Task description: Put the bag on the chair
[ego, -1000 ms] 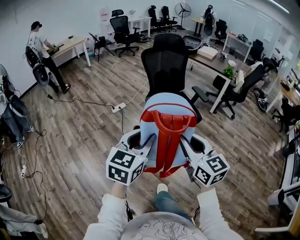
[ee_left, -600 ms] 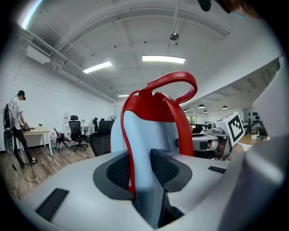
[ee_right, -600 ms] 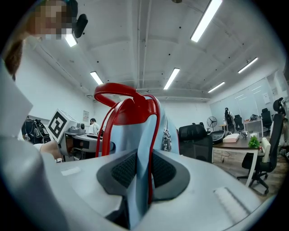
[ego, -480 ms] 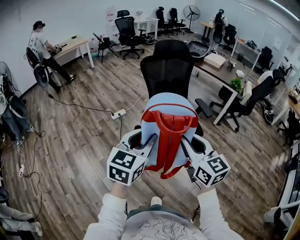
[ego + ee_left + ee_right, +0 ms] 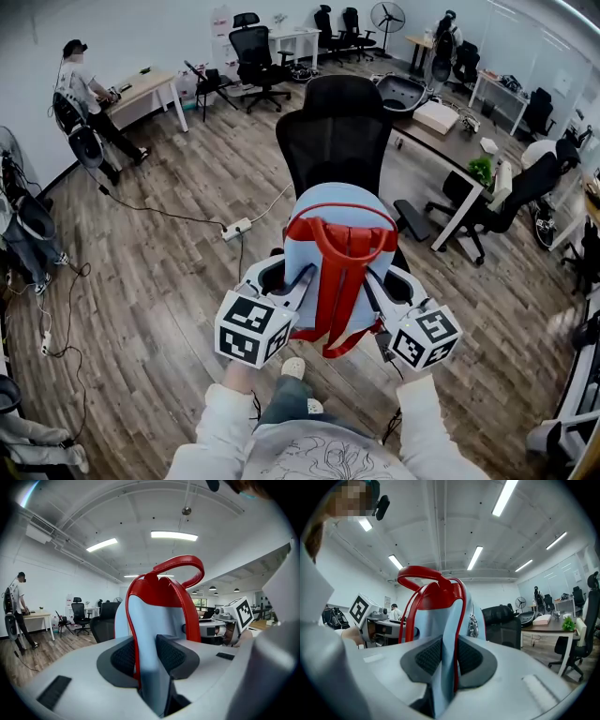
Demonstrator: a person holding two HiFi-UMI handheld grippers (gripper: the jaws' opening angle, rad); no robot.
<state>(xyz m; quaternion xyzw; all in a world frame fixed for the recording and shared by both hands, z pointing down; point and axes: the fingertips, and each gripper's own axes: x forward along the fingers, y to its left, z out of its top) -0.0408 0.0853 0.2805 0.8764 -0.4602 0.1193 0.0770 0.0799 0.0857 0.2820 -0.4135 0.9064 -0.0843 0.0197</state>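
Note:
A light blue backpack [image 5: 336, 223] with red straps and a red top handle hangs upright between both grippers, just in front of a black mesh office chair [image 5: 335, 136]. My left gripper [image 5: 295, 286] is shut on the bag's left shoulder strap; in the left gripper view the strap [image 5: 143, 656] is pinched between the dark pads [image 5: 169, 656]. The right gripper [image 5: 375, 292] is shut on the right strap [image 5: 447, 660], squeezed between its pads [image 5: 429, 657]. The chair's seat is hidden behind the bag.
Wood floor with a white power strip [image 5: 236, 225] and cables left of the chair. A desk [image 5: 441, 127] and another black chair [image 5: 511, 192] stand to the right. A person [image 5: 84, 103] stands at a desk far left. More chairs line the back wall.
The chair appears slightly closer and more centred behind the bag. The person's foot has shifted below. Both grips on the straps are unchanged.

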